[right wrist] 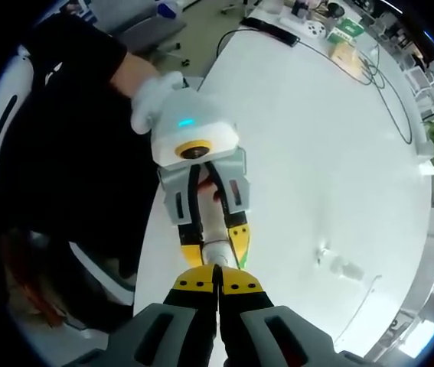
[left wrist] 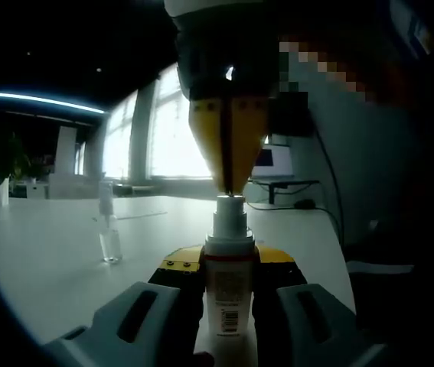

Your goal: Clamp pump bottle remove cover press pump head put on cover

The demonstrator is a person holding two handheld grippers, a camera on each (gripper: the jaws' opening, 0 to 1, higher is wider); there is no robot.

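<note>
Your broad white table [right wrist: 331,153] carries little besides the small clear plastic cover [left wrist: 110,246], standing well apart from the work, so the cover is off. Your left gripper [left wrist: 228,287] is clamped round the white pump bottle [left wrist: 229,298], holding it upright above the table. Your right gripper [left wrist: 230,186], jaws pinched together, comes down with its tips on the white pump head [left wrist: 230,205]. I judge you're at the pressing step; recapping remains.

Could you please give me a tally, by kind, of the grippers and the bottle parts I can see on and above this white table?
Grippers: 2 (left gripper, right gripper)
Pump bottles: 1 (pump bottle)
Clear covers: 1 (cover on the table)
Total: 4
</note>
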